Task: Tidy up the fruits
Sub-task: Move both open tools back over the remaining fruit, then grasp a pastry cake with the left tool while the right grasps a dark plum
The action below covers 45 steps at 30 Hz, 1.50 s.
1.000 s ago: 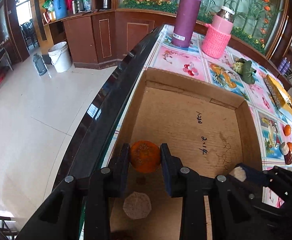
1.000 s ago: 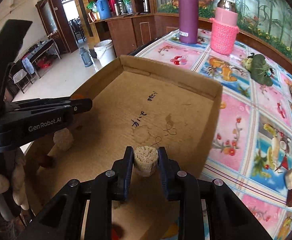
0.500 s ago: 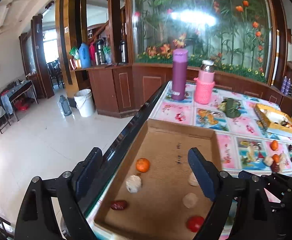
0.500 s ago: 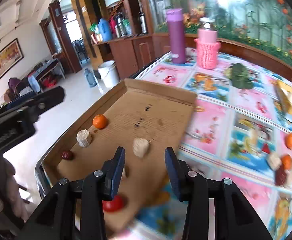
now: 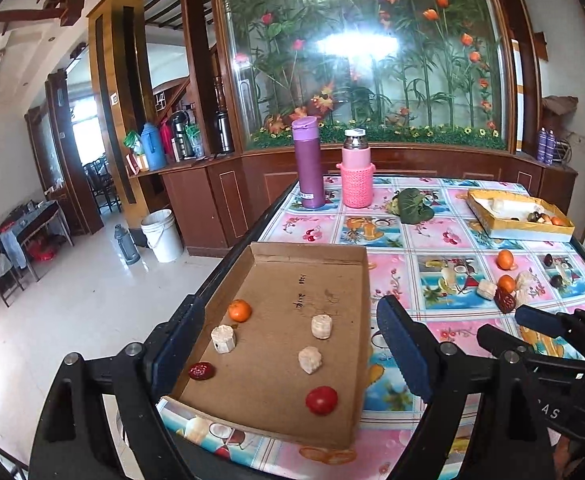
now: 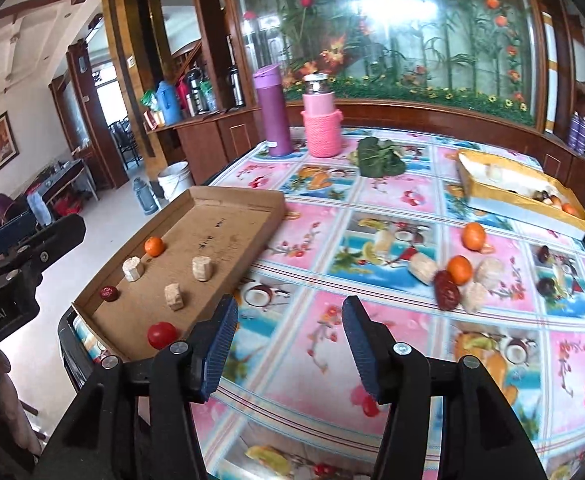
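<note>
A shallow cardboard tray [image 5: 308, 249] lies at the table's left edge. On its floor are a small orange [image 5: 239, 310], three beige chunks [image 5: 223, 339], a dark red date [image 5: 201, 371] and a red tomato [image 5: 321, 400]. My left gripper [image 5: 288, 308] hovers above the tray's near end, open wide and empty. My right gripper [image 6: 289, 308] hangs over the tablecloth just right of the tray [image 6: 236, 194]; its jaws are opening with nothing between them. Loose fruit lies further right: two oranges [image 6: 460, 269], a date [image 6: 446, 290] and beige pieces [image 6: 423, 268].
A purple flask [image 5: 309, 162], a pink knitted bottle [image 5: 356, 174] and a green leafy bundle [image 5: 412, 211] stand at the table's back. A yellow box [image 5: 520, 236] with more fruit sits at the back right. The table's dark edge [image 5: 252, 232] drops to the floor on the left.
Both grippers let go of their pieces, the orange and a beige chunk, which now lie in the tray. Both pulled back and up; the right one swung right over the tablecloth.
</note>
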### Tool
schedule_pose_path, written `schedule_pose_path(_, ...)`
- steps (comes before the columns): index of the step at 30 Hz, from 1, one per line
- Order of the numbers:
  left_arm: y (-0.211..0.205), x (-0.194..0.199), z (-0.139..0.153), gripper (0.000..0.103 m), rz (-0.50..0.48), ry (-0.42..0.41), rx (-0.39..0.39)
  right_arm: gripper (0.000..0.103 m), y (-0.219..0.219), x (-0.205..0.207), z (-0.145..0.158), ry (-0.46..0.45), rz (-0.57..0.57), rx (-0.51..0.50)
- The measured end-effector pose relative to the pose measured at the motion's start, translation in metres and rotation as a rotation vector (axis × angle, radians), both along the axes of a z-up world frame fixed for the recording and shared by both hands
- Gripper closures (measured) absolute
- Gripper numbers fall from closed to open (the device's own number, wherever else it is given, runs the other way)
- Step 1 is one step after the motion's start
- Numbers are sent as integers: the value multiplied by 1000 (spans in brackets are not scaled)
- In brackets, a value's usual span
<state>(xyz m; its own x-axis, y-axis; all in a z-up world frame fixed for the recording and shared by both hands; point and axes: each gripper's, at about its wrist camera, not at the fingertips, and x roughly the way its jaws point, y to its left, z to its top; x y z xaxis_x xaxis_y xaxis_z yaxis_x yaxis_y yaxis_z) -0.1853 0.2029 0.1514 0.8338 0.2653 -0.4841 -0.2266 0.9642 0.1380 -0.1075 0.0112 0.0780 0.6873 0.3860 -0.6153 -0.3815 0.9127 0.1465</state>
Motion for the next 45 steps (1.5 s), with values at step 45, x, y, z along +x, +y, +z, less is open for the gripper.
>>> schedule_pose_path(45,-155,216,-134,47,-577,399,-369,47,-249,145,-75,205,-487,21)
